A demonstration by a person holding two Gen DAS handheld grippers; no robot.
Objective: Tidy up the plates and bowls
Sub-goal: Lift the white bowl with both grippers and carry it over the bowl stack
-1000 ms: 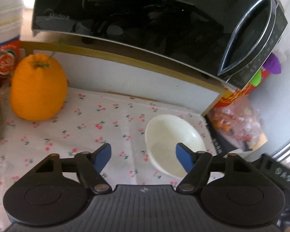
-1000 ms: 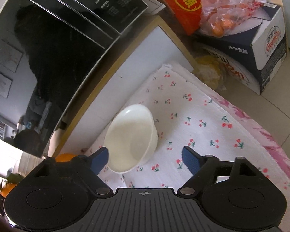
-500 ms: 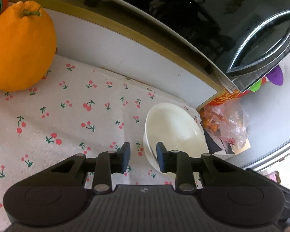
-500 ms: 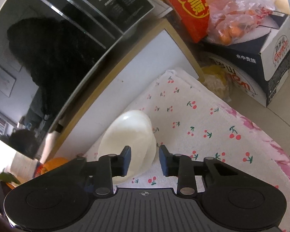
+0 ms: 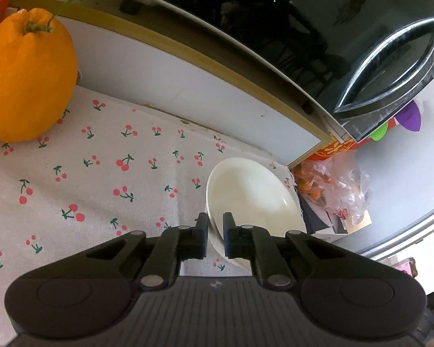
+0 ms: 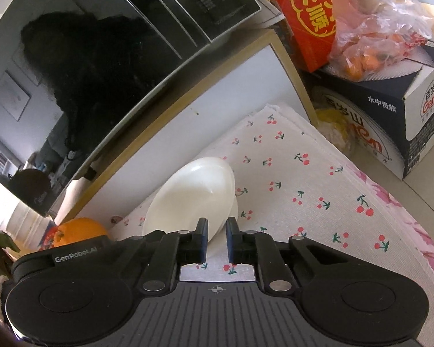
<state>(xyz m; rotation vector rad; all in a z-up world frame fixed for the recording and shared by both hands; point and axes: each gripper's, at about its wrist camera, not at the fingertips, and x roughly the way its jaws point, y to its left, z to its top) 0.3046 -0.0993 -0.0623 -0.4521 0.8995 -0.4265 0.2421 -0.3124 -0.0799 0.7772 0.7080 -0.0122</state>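
Nearest both lenses: left tongs [image 5: 215, 232] and right tongs [image 6: 217, 238], each clamped on an opposite rim of one white bowl [image 5: 251, 193], which sits tilted over the cherry-print cloth [image 5: 101, 179]. Left of it on the cloth, a large orange citrus fruit [image 5: 26, 81]. Behind: white cabinet panel [image 5: 188, 86], black microwave [image 5: 332, 29]. Far right: bagged oranges [image 6: 370, 43] on a carton [image 6: 390, 110].

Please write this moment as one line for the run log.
left tool: shut on white bowl rim | right tool: shut on opposite rim | bowl on cherry cloth | orange untouched
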